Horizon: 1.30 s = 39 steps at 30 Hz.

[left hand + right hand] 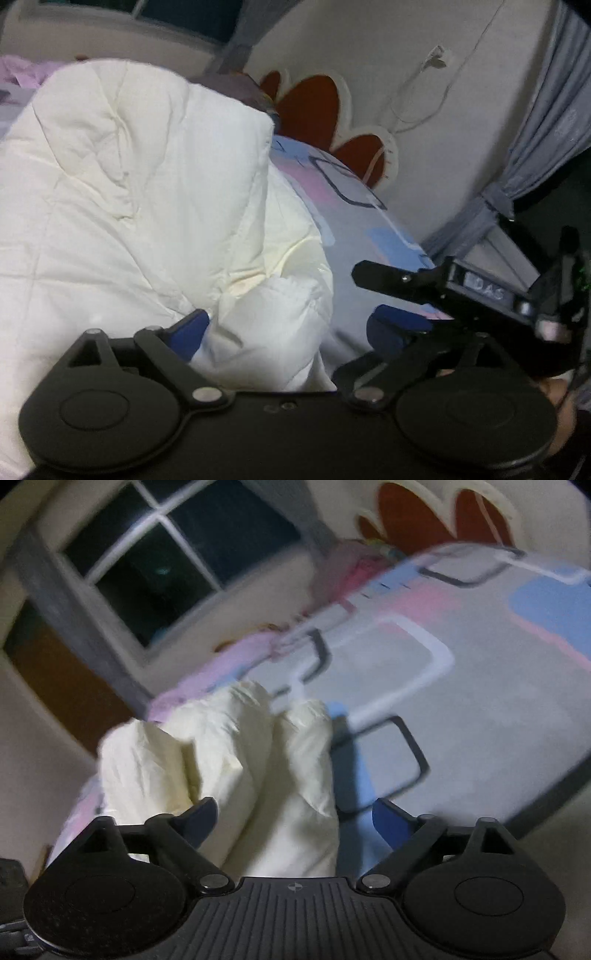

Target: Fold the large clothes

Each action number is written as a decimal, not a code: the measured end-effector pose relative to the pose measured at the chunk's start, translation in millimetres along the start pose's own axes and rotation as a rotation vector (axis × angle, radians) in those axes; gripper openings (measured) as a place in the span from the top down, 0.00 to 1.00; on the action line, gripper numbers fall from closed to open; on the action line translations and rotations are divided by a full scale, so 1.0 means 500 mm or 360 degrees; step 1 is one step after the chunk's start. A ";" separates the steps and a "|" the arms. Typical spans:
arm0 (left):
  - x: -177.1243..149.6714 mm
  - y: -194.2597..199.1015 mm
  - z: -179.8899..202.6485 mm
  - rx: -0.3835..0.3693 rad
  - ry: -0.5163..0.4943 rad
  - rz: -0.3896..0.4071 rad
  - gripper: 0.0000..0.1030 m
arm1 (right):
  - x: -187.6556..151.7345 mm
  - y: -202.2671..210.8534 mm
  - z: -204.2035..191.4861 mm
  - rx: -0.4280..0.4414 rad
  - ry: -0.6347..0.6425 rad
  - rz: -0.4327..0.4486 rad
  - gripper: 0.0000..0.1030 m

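A large cream-white quilted garment [147, 192] lies bunched on a bed and fills the left of the left wrist view. My left gripper [291, 332] is open, its blue-padded fingers [188, 332] spread around a fold of the garment close to the camera. The right gripper's black body [461, 291] shows at the right of that view. In the right wrist view the same garment [240, 760] hangs in folds. My right gripper [295, 816] is open, with the cloth lying between its spread fingers [391, 819].
The bed sheet [480, 686] is grey with pink, blue and white shapes. A wall with red petal shapes [314, 103] stands behind the bed. A grey curtain [535, 140] hangs at the right. A dark window [177, 554] and lilac bedding [221, 664] lie beyond.
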<state>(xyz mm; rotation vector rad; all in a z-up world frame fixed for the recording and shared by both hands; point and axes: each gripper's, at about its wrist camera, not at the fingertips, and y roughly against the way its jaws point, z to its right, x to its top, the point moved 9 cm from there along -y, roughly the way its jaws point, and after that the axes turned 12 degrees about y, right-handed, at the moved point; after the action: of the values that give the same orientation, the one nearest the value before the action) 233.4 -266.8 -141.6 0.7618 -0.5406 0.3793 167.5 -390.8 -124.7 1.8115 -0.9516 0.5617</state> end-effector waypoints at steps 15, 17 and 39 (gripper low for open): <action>0.026 0.082 -0.098 -0.0366 0.0795 0.0262 0.12 | 0.001 -0.036 -0.072 0.0281 0.0033 -0.0092 0.24; 0.023 0.071 -0.088 -0.0340 0.0764 0.0232 0.13 | -0.016 -0.052 -0.091 0.0348 0.0019 -0.0163 0.56; 0.040 0.126 -0.217 0.0497 0.0108 0.0227 0.31 | -0.034 -0.084 -0.092 0.0088 0.0214 -0.0250 0.90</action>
<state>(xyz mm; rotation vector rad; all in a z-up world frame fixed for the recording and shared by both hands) 252.3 -142.8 -160.6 1.0095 -0.4782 0.6296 193.4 -334.0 -140.7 1.8537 -0.7026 0.6077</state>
